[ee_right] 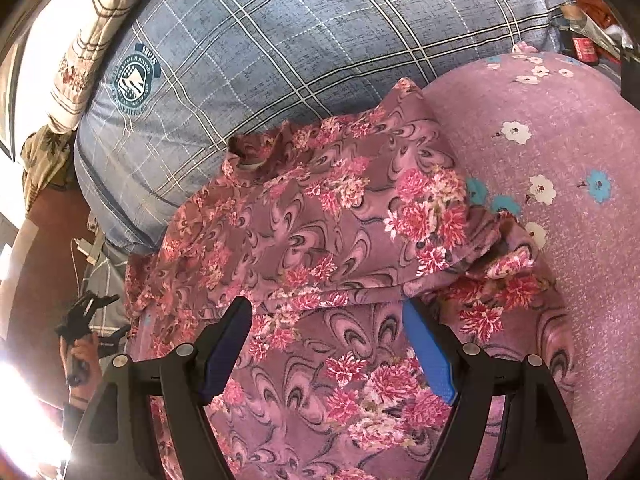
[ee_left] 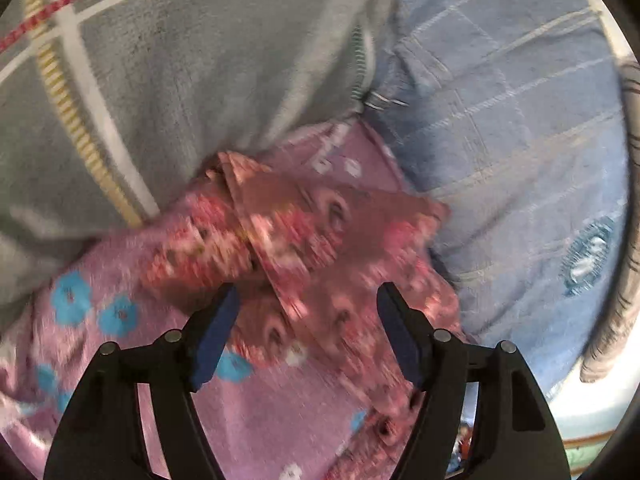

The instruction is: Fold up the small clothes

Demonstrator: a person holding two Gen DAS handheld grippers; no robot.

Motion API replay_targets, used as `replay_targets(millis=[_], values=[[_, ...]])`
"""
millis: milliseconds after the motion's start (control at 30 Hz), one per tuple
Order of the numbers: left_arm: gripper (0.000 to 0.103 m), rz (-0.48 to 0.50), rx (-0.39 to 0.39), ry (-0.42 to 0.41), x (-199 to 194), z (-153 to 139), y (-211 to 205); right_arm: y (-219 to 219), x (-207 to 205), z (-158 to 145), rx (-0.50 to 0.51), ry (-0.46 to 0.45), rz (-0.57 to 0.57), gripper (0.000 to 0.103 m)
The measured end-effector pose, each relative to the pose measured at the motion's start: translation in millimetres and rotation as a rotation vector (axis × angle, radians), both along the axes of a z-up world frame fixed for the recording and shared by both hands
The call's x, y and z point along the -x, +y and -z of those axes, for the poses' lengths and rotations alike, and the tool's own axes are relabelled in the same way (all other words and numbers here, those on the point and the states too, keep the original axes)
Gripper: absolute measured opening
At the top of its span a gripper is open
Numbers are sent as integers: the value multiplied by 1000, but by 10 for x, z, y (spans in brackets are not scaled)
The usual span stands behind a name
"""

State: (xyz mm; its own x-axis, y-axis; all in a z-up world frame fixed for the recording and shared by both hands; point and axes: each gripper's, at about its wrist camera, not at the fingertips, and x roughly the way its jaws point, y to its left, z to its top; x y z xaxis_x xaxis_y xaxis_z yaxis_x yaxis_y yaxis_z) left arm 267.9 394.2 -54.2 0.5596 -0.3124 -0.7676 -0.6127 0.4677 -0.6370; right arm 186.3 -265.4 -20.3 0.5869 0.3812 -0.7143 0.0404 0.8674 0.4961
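The small mauve garment printed with pink flower clusters and grey swirls (ee_right: 320,216) lies rumpled on a pink bedsheet dotted with white and turquoise flowers (ee_right: 560,160), its far edge resting against a blue-grey plaid pillow with a round crest (ee_right: 280,40). In the right wrist view its long axis runs from the collar-like opening at the far left down towards the camera — so the cloth stretches away along the line the right gripper (ee_right: 326,312) points.

That gripper hangs just above the near part of the garment, its blue-padded jaws wide apart with cloth showing below and between them, nothing pinched. The left gripper (ee_left: 308,300) also stands open and empty; the blurred picture shows a folded, pointed corner of the same fabric (ee_left: 280,216) just ahead of its tips, beside a grey towel striped in white, red and yellow (ee_left: 180,80).

By my reading the left hand is nearer a free edge, the right nearer the middle — a fold would likely bring that corner across the long axis.
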Motion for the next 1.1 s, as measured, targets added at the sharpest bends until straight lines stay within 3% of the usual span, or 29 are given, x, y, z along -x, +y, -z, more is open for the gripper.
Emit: replay_targets(millis=[33, 100, 133, 167, 233, 400, 567, 667, 733, 833, 967, 1100], values=[[69, -11, -2, -8, -22, 5, 18, -1, -4, -2, 2, -1, 1, 80], [49, -19, -3, -49, -84, -27, 38, -10, -10, 4, 4, 0, 3, 79], [19, -12, -12, -65, -124, -65, 34, -19, -13, 10, 5, 1, 3, 79], [4, -4, -19, -75, -154, -112, 35, -24, -15, 16, 5, 2, 3, 79], [4, 1, -78, -97, -151, -303, 57, -31, -17, 24, 6, 2, 3, 80], [4, 88, -358, -229, -175, -1136, -362, -26, -15, 21, -1, -4, 3, 81], [4, 253, -611, -397, -95, -1871, -1301, -26, 14, 13, -17, -14, -4, 81], [4, 377, -727, -460, -64, -2026, -1939, -57, 56, -11, -23, -25, -4, 81], [4, 488, -766, -479, -88, -2009, -2442, -111, 91, -34, -30, -32, 4, 81], [4, 659, -774, -463, -131, -1737, -3175, -211, 135, -69, -42, -42, 24, 81], [4, 883, -728, -328, -196, -1099, -4013, -384, 209, -115, -59, -46, 61, 81], [5, 1016, -820, -210, -84, -621, -4526, -498, 287, -188, -42, -63, 83, 81]])
